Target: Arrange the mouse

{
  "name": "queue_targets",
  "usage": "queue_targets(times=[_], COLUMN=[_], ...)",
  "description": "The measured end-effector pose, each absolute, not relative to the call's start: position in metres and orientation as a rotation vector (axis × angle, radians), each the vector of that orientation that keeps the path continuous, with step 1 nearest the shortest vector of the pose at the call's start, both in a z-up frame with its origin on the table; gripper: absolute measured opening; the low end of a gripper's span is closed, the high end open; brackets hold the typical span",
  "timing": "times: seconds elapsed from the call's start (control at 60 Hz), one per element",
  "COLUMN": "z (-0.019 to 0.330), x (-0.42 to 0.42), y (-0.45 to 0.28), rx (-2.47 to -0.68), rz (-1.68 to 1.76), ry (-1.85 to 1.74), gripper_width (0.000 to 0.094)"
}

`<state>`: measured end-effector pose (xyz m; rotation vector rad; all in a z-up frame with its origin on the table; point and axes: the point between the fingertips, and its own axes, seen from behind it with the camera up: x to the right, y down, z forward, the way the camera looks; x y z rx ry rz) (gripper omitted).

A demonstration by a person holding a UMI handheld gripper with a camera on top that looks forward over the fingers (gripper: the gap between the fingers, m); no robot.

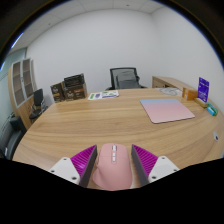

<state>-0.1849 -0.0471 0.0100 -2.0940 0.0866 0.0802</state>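
Pink mouse sat between the two fingers of the gripper, its buttons and scroll wheel pointing forward along them. The magenta pads lay close against its left and right sides, so the fingers appeared to pinch it, though whether it also rested on the table could not be told. Ahead of the fingertips stretched a wooden table, and farther ahead and to the right lay a pink mouse pad, well apart from the mouse. Beyond that pad, at the table's right side, stood a purple box. Past the far edge of the table stood a black office chair, and to the left a dark shelf unit stood against the white wall.
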Motion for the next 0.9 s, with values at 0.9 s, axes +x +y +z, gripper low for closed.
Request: queue_targets(times=[0.9], z=[0.094], x=[-0.037], y=[0.072], rx=[-2.091], rz=[-0.118], ry=[0.139], gripper_width=[0.0415])
